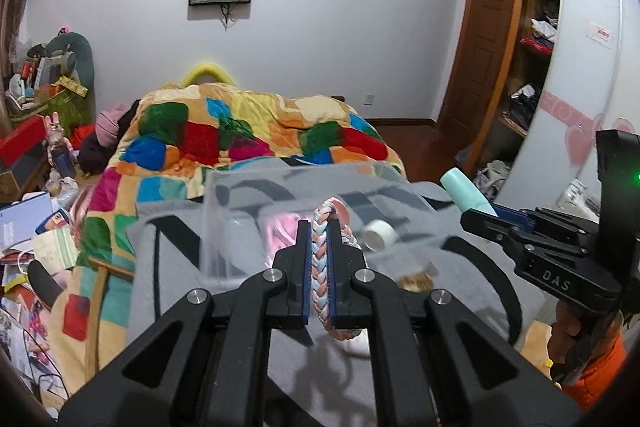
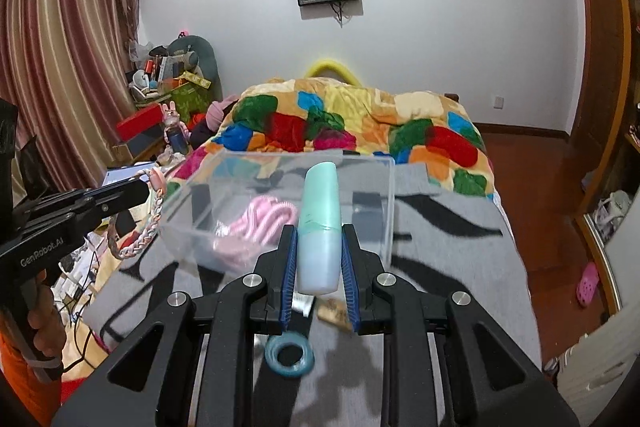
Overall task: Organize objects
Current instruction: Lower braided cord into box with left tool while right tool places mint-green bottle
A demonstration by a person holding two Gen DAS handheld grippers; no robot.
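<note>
A clear plastic box (image 1: 224, 227) (image 2: 372, 203) stands on the grey blanket of the bed. A pink item (image 2: 264, 219) lies inside it. My left gripper (image 1: 319, 227) is shut on a braided pink, white and blue band (image 1: 320, 259), held above the box's near side; the band also shows in the right wrist view (image 2: 150, 227). My right gripper (image 2: 319, 239) is shut on a mint green bottle (image 2: 320, 223), held just in front of the box; the bottle also shows in the left wrist view (image 1: 466, 191).
A white roll (image 1: 380, 234), a small brown item (image 2: 334, 313) and a blue ring (image 2: 289, 351) lie on the grey blanket (image 2: 440, 267). A colourful quilt (image 1: 240, 131) covers the far bed. Clutter fills the floor at left (image 1: 28, 251). A wardrobe (image 1: 532, 67) stands right.
</note>
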